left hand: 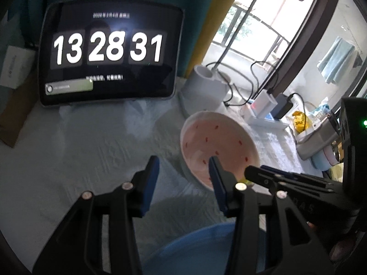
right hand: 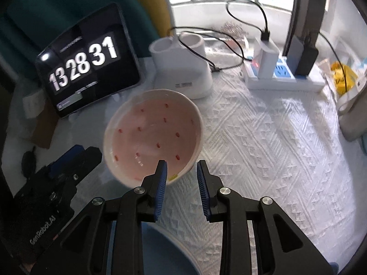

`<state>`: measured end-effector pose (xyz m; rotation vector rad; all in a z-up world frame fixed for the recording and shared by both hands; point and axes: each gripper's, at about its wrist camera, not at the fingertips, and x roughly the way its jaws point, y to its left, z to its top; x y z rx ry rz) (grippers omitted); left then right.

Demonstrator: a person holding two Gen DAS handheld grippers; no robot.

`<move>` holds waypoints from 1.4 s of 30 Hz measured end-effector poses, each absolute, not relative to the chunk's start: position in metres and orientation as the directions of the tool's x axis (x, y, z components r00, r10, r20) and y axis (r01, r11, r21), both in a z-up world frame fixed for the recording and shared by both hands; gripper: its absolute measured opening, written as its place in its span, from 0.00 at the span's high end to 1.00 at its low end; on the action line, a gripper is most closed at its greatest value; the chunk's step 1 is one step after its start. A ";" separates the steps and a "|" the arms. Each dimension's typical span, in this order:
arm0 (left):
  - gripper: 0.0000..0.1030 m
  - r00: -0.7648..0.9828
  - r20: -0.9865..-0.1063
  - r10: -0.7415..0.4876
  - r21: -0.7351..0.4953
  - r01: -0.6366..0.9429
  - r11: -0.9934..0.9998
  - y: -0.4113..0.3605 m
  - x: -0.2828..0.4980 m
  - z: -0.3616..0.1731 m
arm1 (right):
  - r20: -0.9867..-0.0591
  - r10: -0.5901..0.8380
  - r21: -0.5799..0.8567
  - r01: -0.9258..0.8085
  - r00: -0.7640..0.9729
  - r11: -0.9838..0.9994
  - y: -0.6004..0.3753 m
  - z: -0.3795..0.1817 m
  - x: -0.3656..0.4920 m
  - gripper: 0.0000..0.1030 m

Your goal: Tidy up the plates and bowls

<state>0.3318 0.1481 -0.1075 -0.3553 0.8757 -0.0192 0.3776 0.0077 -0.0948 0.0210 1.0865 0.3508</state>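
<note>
The round pink ceramic bowl with red specks sits on the white textured desk; both left tongs and right tongs hover narrowly parted, empty.

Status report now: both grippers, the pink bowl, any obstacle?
Left gripper open, empty. Right gripper open, empty, at pink bowl near rim. Bowl on tablecloth. Blue dish below grippers.

– How do the two grippers stand?
– Both angle steeply downward, side by side. The left gripper has its blue-padded jaws parted with nothing pressed between them.
– And the right?
– The right gripper has a narrower gap, its ribbed blue pads gripping nothing. Each shows black at the edge of the other's view.
</note>
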 end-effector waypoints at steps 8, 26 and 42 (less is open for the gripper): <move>0.55 0.598 -0.784 -0.166 -0.317 -0.156 0.936 0.146 0.344 -0.125 | -0.881 0.298 0.217 -0.246 0.367 0.945 0.012 -0.116 0.394 0.72; 0.69 0.572 -0.789 -0.224 -0.335 -0.095 0.937 0.137 0.349 -0.145 | -0.862 0.333 0.246 -0.259 0.383 0.934 0.015 -0.132 0.388 0.80; 0.69 0.647 -0.738 -0.192 -0.308 -0.070 0.949 0.131 0.324 -0.107 | -0.829 0.348 0.236 -0.290 0.438 0.927 0.002 -0.103 0.360 0.80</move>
